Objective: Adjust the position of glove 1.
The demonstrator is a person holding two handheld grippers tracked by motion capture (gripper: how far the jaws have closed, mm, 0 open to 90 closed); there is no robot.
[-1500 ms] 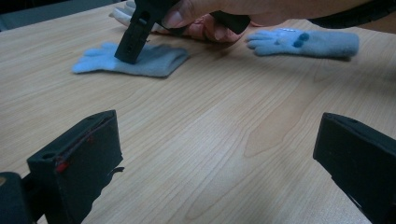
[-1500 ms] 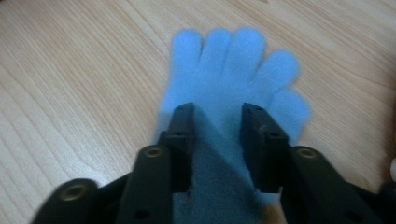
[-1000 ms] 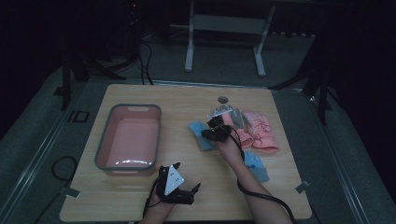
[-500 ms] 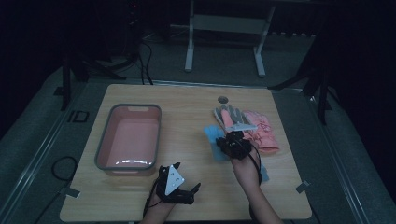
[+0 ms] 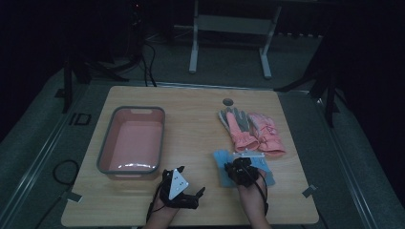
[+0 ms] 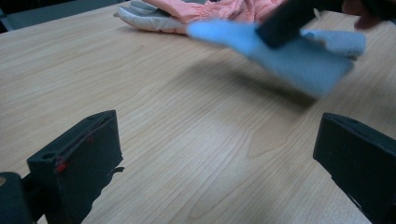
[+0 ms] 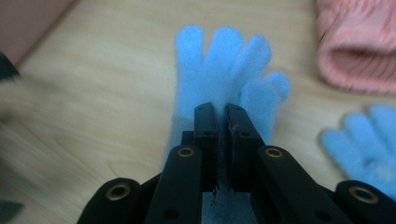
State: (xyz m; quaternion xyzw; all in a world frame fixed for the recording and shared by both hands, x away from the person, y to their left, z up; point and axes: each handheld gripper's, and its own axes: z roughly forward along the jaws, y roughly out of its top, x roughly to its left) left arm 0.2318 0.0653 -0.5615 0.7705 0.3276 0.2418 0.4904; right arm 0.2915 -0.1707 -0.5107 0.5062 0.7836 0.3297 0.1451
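The right gripper (image 7: 222, 116) is clamped on a blue fleece glove (image 7: 219, 74), held just above the table (image 5: 191, 119). It looks soft, light and floppy; pinching the cuff suits. The left gripper (image 6: 219, 163) rests agape.

One marking was legible: the letters "ID" stood on the dark floor (image 5: 79, 119) just left of the table (image 5: 191, 102), beside its far-left corner. No other text, label, brand, number or sign could be read on any item.
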